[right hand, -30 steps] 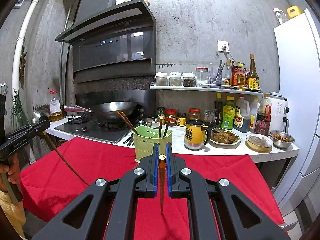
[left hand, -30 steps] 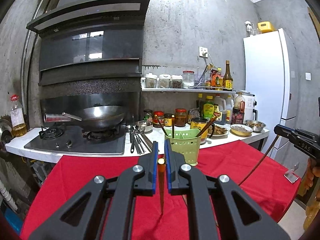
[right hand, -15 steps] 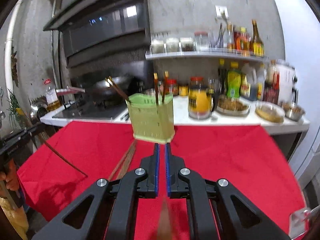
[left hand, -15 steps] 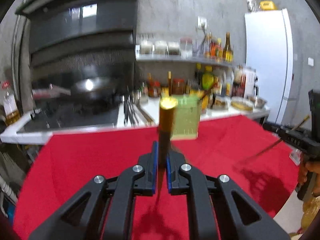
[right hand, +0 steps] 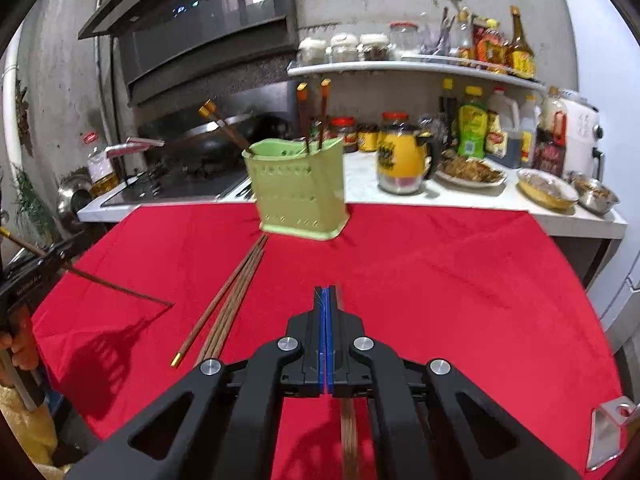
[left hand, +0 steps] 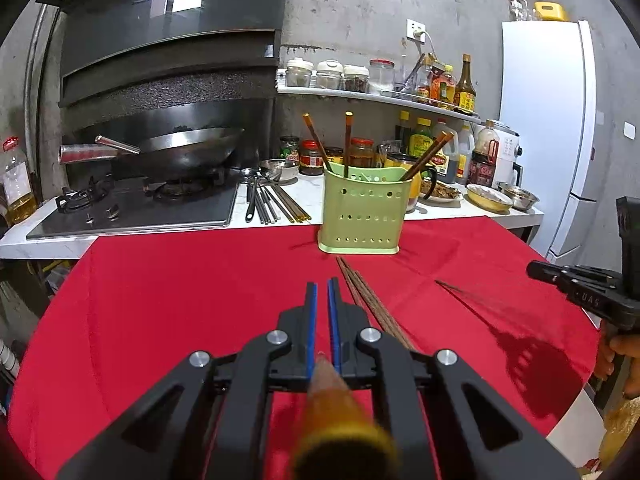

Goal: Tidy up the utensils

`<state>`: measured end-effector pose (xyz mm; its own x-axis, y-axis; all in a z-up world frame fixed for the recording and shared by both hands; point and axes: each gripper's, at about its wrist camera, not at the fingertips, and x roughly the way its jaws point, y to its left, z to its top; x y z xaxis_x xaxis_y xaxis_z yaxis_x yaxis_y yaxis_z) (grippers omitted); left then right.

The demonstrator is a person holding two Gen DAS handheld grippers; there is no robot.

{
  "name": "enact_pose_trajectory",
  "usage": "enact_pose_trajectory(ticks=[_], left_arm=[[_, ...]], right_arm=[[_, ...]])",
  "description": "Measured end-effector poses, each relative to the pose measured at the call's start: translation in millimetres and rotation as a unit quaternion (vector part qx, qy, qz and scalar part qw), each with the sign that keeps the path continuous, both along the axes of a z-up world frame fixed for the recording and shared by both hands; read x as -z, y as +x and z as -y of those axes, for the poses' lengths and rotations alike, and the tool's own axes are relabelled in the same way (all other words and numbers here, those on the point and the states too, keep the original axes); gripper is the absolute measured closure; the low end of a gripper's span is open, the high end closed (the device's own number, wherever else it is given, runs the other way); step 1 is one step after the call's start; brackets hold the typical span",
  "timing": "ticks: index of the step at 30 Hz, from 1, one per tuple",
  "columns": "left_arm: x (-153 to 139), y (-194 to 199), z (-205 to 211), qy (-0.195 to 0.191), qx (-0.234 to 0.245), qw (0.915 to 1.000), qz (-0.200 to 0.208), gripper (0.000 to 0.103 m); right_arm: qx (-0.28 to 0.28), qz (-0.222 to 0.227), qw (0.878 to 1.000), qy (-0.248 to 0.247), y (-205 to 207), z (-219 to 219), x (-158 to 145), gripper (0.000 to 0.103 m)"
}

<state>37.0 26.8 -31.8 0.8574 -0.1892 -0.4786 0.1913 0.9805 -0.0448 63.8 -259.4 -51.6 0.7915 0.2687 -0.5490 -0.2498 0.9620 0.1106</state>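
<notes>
Right now each tool is clamped tight on a single chopstick. The left tool (left hand: 322, 300) holds its chopstick (left hand: 340, 412) with the gold-capped butt pointing back at the camera and the thin tip slanting down to the red cloth (left hand: 180, 300) over the table; from the right wrist view that same stick is seen angling down to touch the cloth. The right tool (right hand: 325, 300) has its pads pressed together on the other chopstick (right hand: 349, 428), which runs down under the fingers toward the cloth.

What the coming move turns on is the green utensil holder (left hand: 362, 212): it stands straight ahead of both tools at the far edge of the cloth, a little right of the left tool's line and a little left of the right tool's line, neither hand clearly nearer. Both sticks point downward, so in my judgement they must be lifted and carried forward over the rim, then dropped in upright.

A loose bundle of chopsticks (right hand: 232, 308) lies on the cloth between the tools and the holder, its long axis running toward the holder (likely next to be collected). Four chopsticks already lean inside the holder. Behind it stand a wok (left hand: 180, 156), jars and a yellow mug (right hand: 400, 160)
</notes>
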Motion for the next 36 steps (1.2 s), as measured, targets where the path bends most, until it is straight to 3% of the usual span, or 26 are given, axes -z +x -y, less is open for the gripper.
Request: enact_pose_trajectory(ticks=[4, 7, 8, 9, 13, 15, 18, 24, 28, 32, 36], left_arm=[[-0.3, -1.7, 3.8, 0.012, -0.001, 0.9999, 0.005, 0.098], [-0.4, -2.4, 3.1, 0.009, -0.002, 0.9999, 0.005, 0.098], [-0.3, -3.4, 2.7, 0.008, -0.002, 0.9999, 0.007, 0.098], [-0.4, -3.9, 3.0, 0.008, -0.002, 0.9999, 0.007, 0.098], [4.4, -5.4, 6.4, 0.010, -0.001, 1.0000, 0.002, 0.098], [9.0, -6.0, 9.4, 0.015, 0.000, 0.9999, -0.003, 0.098], [13.6, -8.0, 10.9, 0.015, 0.002, 0.9998, -0.011, 0.098], [15.9, -9.6, 12.4, 0.018, 0.000, 0.9997, -0.014, 0.098], [15.4, -10.5, 13.4, 0.018, 0.002, 0.9998, -0.012, 0.098], [12.9, -12.1, 11.8, 0.017, 0.001, 0.9998, -0.008, 0.098], [8.5, -14.8, 9.1, 0.013, -0.002, 0.9999, 0.000, 0.098]], right_arm=[[0.001, -0.001, 1.000, -0.024, 2.1, -3.7, -0.3, 0.097], [0.004, -0.029, 0.999, -0.039, -1.9, 3.9, 9.8, 0.075], [0.003, -0.042, 0.998, -0.044, -4.9, 6.1, 16.1, 0.063], [0.004, -0.052, 0.997, -0.050, -10.0, 8.3, 24.3, 0.061], [0.003, -0.087, 0.995, -0.049, -29.8, 9.5, 54.9, 0.064], [0.002, -0.096, 0.994, -0.054, -41.2, 6.5, 67.3, 0.076], [0.002, -0.105, 0.993, -0.057, -55.4, 5.3, 79.3, 0.082], [0.014, -0.095, 0.994, -0.055, -84.8, 8.9, 82.9, 0.087], [0.016, -0.084, 0.994, -0.061, -92.7, 7.3, 83.6, 0.096], [0.018, -0.055, 0.997, -0.049, -88.2, 9.4, 67.2, 0.096], [0.019, 0.020, 0.999, -0.035, -81.9, 8.9, 16.1, 0.096]])
